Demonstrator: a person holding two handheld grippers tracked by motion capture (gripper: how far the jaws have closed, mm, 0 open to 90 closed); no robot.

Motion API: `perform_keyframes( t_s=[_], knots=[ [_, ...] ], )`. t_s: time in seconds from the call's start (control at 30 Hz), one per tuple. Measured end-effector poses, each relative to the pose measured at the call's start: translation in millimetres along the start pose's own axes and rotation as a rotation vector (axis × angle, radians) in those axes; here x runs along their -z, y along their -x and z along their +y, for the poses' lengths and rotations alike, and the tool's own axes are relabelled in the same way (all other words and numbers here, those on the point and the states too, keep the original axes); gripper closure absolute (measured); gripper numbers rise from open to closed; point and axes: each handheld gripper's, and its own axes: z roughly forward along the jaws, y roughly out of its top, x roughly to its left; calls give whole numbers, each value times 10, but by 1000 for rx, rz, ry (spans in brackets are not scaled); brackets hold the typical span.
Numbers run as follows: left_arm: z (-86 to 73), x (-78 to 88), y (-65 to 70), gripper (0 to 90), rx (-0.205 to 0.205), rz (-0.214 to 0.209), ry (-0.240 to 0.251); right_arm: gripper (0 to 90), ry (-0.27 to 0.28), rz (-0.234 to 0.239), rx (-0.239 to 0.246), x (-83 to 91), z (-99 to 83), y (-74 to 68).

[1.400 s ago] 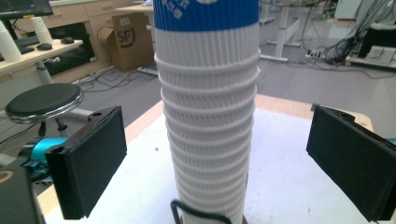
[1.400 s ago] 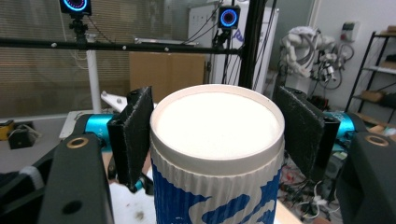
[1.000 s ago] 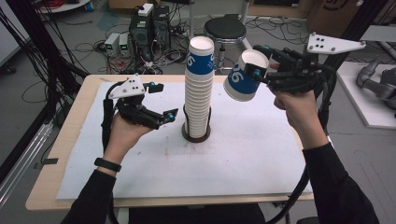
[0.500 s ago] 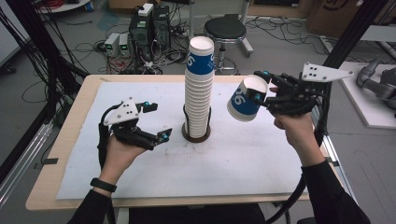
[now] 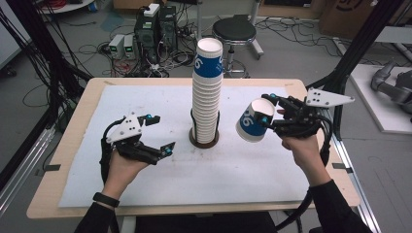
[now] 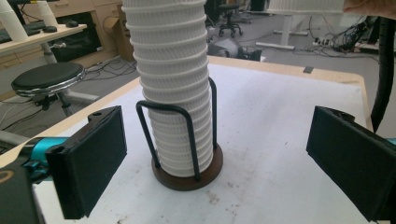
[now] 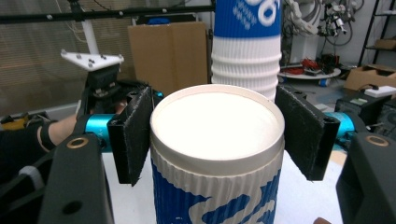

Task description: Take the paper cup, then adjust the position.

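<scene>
The right gripper [image 5: 268, 115] is clamped on one blue-and-white cup [image 5: 252, 121], its pads pressing the ribbed wall just below the rim; in the right gripper view the cup [image 7: 217, 154] sits between the two jaws with its base toward the camera. Compared with the earlier high views, this gripper has come down from the level of the stack's top to about mid-height of the stack [image 5: 206, 92], and the cup is tilted, mouth down and toward the stack. The cup hangs in the air, clear of the table [image 5: 73, 194] and well apart from the stack, which stands in its wire holder [image 5: 203, 141] to the left of the right gripper. The left gripper [image 5: 156, 136] has also sunk and drifted back toward the person; its jaws stand wide apart and empty, pointing at the holder [image 6: 187, 140], which lies straight ahead of it in the left gripper view. Judgement: one cup is already separated from the stack, and the descent suggests it is being brought to the table on the right side. The left gripper appears to be standing by rather than steadying the holder. The next move calls for rotating the cup to a stable attitude before release.
</scene>
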Motion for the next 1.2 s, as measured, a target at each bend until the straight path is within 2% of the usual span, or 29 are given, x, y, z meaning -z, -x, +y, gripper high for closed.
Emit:
perform_keyframes(
  t_s=[0.07, 0.23, 0.43, 0.53, 0.7, 0.87, 0.97, 1.07, 1.2],
  knots=[
    [-18, -3, -18, 50, 20, 2, 5, 315, 0, 9, -10, -9, -73, 10],
    [-31, -13, -27, 50, 13, -5, 15, 315, -14, 4, -38, -33, -255, 35],
    [-40, -69, -37, 50, 15, -11, 10, 315, -45, -12, -38, -54, -408, 42],
    [-39, -100, -23, 50, 20, -25, 8, 315, -51, -11, -53, -65, -445, 56],
    [-19, -161, 34, 50, 15, -52, 8, 315, -39, -7, -45, -59, -427, 40],
    [1, -255, 77, 50, 17, -91, 12, 315, -28, 6, -47, -71, -411, 23],
    [7, -330, 110, 50, 31, -123, 14, 315, -15, 23, -61, -82, -405, 14],
    [22, -411, 164, 50, 25, -151, 15, 316, -11, 32, -54, -99, -391, -3],
    [43, -549, 266, 50, 44, -215, 27, 315, -2, 59, -65, -132, -385, -37]
  ],
)
